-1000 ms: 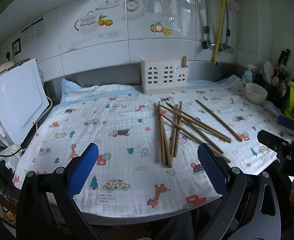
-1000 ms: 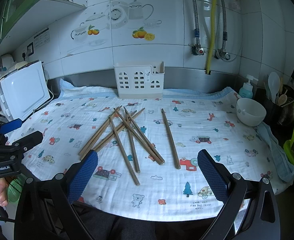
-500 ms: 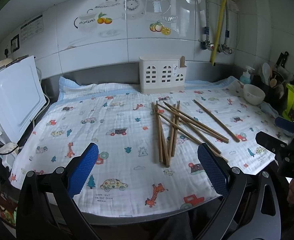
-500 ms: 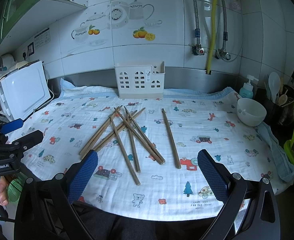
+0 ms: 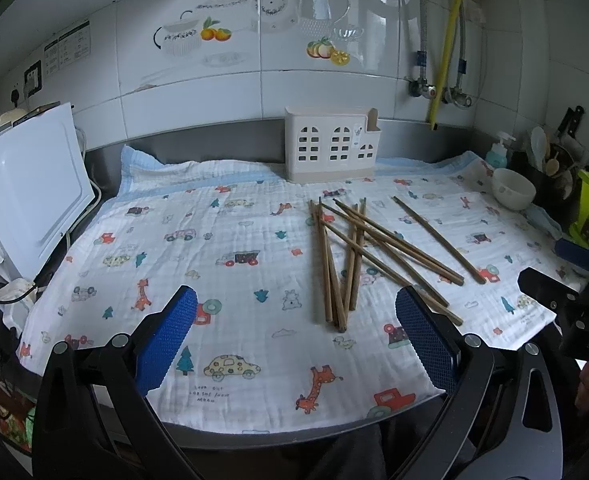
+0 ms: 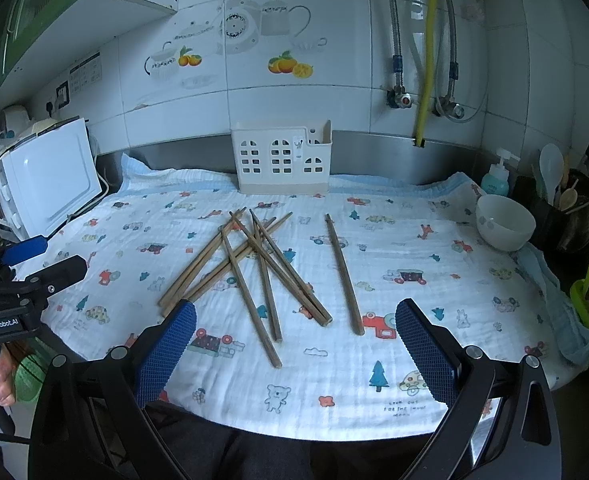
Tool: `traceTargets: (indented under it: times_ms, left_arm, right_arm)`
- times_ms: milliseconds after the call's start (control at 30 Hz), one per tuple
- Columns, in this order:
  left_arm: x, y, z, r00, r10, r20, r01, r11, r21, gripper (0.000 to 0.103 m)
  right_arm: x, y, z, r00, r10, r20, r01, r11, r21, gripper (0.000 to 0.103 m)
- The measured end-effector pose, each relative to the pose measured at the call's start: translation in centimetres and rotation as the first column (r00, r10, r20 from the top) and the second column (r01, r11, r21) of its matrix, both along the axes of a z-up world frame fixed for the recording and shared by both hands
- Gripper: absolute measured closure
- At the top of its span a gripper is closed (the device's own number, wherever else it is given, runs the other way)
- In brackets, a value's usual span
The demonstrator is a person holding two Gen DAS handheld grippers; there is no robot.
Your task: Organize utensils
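A white muslin cloth printed with cars, giraffes and trees (image 5: 230, 280) covers the counter (image 5: 254, 438) and spreads ahead of both grippers, reaching back to the grey upstand under the white tiled wall (image 6: 294, 60). A white boxy appliance with a raised flat lid (image 5: 30, 192) stands far to the left of the left gripper, off the cloth's edge.

The left gripper (image 5: 296, 322) hovers above the near edge of the cloth with its blue-padded fingers (image 5: 166, 340) spread wide and nothing between them. The right gripper (image 6: 296, 330) hangs likewise over the near edge, its blue pads (image 6: 424, 348) wide apart and bare.

A cream plastic utensil holder with house-shaped window cut-outs (image 6: 281, 160) stands upright at the back of the cloth, straight ahead of the right gripper and ahead and slightly right of the left one. A white ceramic bowl (image 6: 505, 222) sits far right of the right gripper, near a teal soap pump bottle (image 6: 496, 180).

The brown wooden chopsticks (image 6: 254, 264) lie in a loose crossed pile on the cloth, just ahead of the right gripper and between it and the holder; from the left gripper they lie ahead and to the right. One single chopstick (image 6: 344, 276) lies apart, to the right of the pile.
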State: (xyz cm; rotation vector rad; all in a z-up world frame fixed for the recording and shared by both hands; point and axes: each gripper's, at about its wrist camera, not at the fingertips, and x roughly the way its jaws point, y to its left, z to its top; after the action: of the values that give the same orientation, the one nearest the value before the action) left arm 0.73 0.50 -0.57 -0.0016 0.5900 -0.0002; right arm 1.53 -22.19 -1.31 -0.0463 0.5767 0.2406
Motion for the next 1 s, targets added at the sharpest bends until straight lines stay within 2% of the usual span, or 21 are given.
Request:
traceTargets:
  times_ms: [700, 833, 1000]
  left_arm:
    - [0.5, 0.3, -0.3, 1.0, 0.013, 0.004, -0.013, 1.0, -0.01, 0.005]
    - [0.7, -0.3, -0.5, 1.0, 0.018, 0.02, -0.019, 0.999, 0.048, 0.005]
    - [1.5, 0.0, -1.0, 1.0, 0.02, 0.003, -0.02, 0.999, 0.046, 0.005]
  right_arm:
    - [0.3, -0.3, -0.1, 1.0, -0.009, 0.007, 0.009, 1.0, 0.004, 0.006]
    - [0.5, -0.7, -0.2, 1.0, -0.007, 0.009, 0.007, 1.0, -0.004, 0.007]
    - [1.1, -1.7, -0.8, 1.0, -0.016, -0.008, 0.016, 1.0, -0.009, 0.007]
